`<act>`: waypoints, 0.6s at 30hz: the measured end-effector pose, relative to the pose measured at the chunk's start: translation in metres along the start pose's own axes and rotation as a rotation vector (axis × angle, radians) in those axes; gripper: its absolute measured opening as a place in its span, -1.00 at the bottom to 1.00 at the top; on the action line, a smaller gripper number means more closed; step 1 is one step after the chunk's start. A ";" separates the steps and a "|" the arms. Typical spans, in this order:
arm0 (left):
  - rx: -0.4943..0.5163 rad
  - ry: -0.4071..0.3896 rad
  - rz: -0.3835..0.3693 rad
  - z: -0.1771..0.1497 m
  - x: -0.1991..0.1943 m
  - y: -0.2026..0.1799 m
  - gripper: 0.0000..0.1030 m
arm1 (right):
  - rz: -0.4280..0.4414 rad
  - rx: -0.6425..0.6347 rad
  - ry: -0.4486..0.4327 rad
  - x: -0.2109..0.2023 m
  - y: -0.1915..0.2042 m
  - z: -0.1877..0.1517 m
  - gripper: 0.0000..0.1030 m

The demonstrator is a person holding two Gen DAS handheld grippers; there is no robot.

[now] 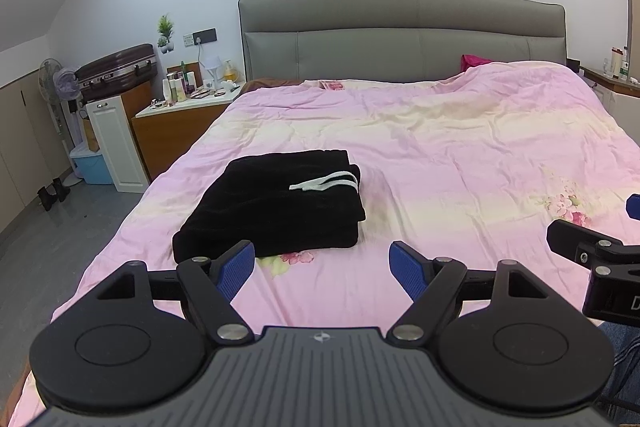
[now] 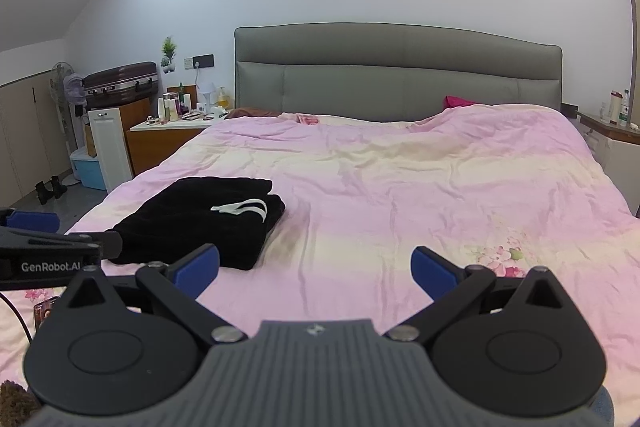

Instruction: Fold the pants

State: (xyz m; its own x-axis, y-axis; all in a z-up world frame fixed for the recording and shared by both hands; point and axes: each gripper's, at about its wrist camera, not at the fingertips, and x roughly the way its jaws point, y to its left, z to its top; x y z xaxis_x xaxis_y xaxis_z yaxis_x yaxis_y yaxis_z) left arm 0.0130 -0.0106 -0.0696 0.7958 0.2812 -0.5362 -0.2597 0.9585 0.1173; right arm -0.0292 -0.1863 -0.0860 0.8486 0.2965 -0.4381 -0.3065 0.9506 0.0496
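Left wrist view: the left gripper hangs above the near end of the bed, its blue-padded fingers spread wide with nothing between them. The black pants lie just beyond its left finger — a folded, roughly rectangular stack resting flat on the pink bedspread, with a white drawstring looped across the top at the stack's far right corner. No finger touches the fabric. At the right edge of this view, part of the right gripper's black frame is seen, well to the right of the pants.

Right wrist view: the right gripper is likewise spread wide and holds nothing, poised over bare bedspread to the right of the pants. The left gripper's frame enters from the left edge, its tip overlapping the near left corner of the pants in this view; contact cannot be confirmed.

Beyond the pants stands the grey padded headboard. To the far left of the pants — off the bed — a nightstand carries bottles and small items, and a dark suitcase sits on a cabinet further left.
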 end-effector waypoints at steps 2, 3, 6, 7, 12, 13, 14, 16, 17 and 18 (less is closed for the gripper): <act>-0.001 0.000 -0.001 0.000 0.000 0.001 0.75 | -0.002 0.003 0.006 0.001 -0.001 0.000 0.91; -0.002 -0.001 -0.001 0.000 0.000 0.001 0.75 | -0.001 0.005 0.009 0.002 -0.001 0.000 0.91; -0.002 -0.001 -0.001 0.000 0.001 0.001 0.74 | -0.010 0.003 0.014 0.003 -0.003 -0.001 0.91; -0.002 -0.001 -0.002 0.000 0.001 0.001 0.74 | -0.013 0.003 0.017 0.004 -0.004 -0.001 0.91; 0.000 -0.002 -0.001 0.000 0.001 0.001 0.74 | -0.017 0.011 0.021 0.005 -0.005 0.000 0.91; 0.001 -0.003 -0.001 0.000 0.001 0.001 0.74 | -0.018 0.013 0.021 0.006 -0.006 0.000 0.91; 0.003 -0.004 -0.002 0.000 0.001 0.001 0.74 | -0.019 0.014 0.021 0.006 -0.007 -0.001 0.91; 0.002 -0.004 -0.002 0.001 0.001 0.001 0.75 | -0.023 0.014 0.019 0.006 -0.007 -0.001 0.91; 0.002 -0.003 -0.001 0.000 0.001 0.000 0.74 | -0.024 0.015 0.019 0.005 -0.006 -0.001 0.91; 0.003 -0.002 -0.002 0.001 0.001 0.001 0.74 | -0.025 0.015 0.018 0.006 -0.006 -0.001 0.91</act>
State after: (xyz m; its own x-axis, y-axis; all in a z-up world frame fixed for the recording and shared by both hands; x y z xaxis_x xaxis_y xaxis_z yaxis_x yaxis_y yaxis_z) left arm 0.0138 -0.0094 -0.0691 0.7973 0.2791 -0.5351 -0.2561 0.9593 0.1188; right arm -0.0232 -0.1908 -0.0901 0.8477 0.2714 -0.4558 -0.2789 0.9589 0.0524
